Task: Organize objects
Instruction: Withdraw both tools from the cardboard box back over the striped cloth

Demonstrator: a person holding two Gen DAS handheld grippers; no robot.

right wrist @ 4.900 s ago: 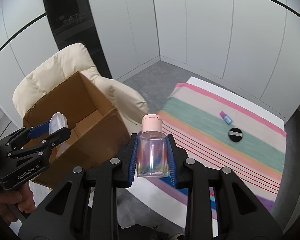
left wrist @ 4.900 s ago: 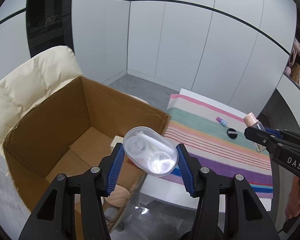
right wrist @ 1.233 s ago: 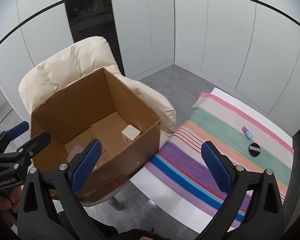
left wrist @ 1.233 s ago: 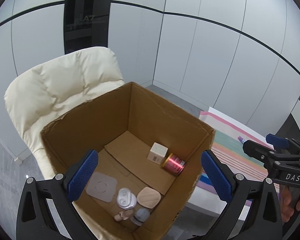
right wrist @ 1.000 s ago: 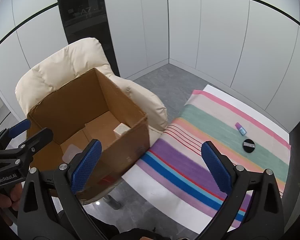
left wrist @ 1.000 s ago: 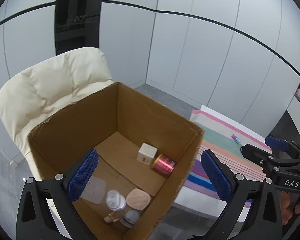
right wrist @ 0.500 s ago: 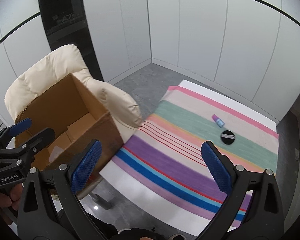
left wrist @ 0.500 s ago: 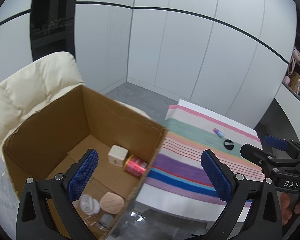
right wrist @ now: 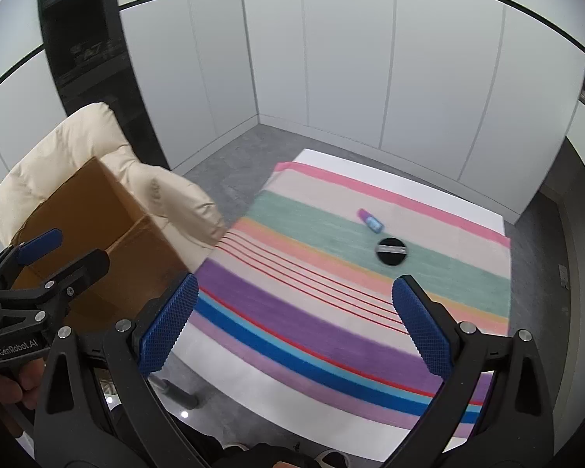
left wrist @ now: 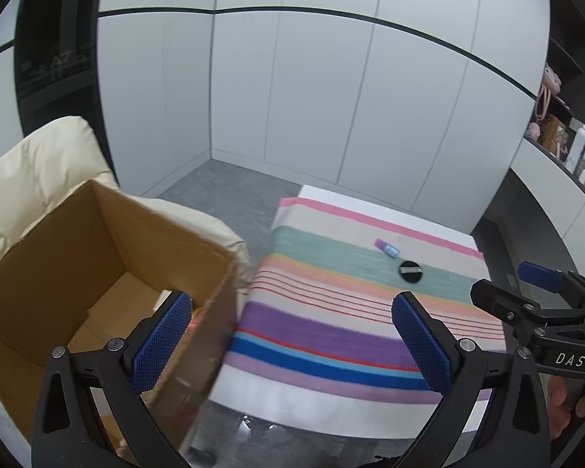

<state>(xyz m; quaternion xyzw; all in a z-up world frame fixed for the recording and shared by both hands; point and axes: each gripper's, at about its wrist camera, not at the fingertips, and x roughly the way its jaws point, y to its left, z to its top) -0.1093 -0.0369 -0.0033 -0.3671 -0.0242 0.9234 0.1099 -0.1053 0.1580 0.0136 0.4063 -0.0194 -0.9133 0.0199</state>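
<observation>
A small purple and blue tube (left wrist: pixel 387 249) (right wrist: pixel 369 220) and a round black compact (left wrist: pixel 409 272) (right wrist: pixel 390 251) lie on the striped cloth (left wrist: pixel 331 312) (right wrist: pixel 312 304) over the white table. An open cardboard box (left wrist: pixel 97 257) (right wrist: pixel 93 210) sits on a cream chair at the left. My left gripper (left wrist: pixel 292 335) is open and empty, between the box's near corner and the table. My right gripper (right wrist: pixel 292 323) is open and empty above the cloth's near side. Each gripper shows in the other's view, the right (left wrist: pixel 534 292) and the left (right wrist: pixel 43 257).
The cream padded chair (left wrist: pixel 31 163) (right wrist: pixel 97 148) holds the box. White wall panels and a grey floor lie beyond the table. A dark shelf (left wrist: pixel 565 132) with small items is at the far right. The box's contents are mostly hidden.
Both grippers have swung right, away from the box and toward the striped table. The box has slid to the left of both views. Earlier each let go of its item.
</observation>
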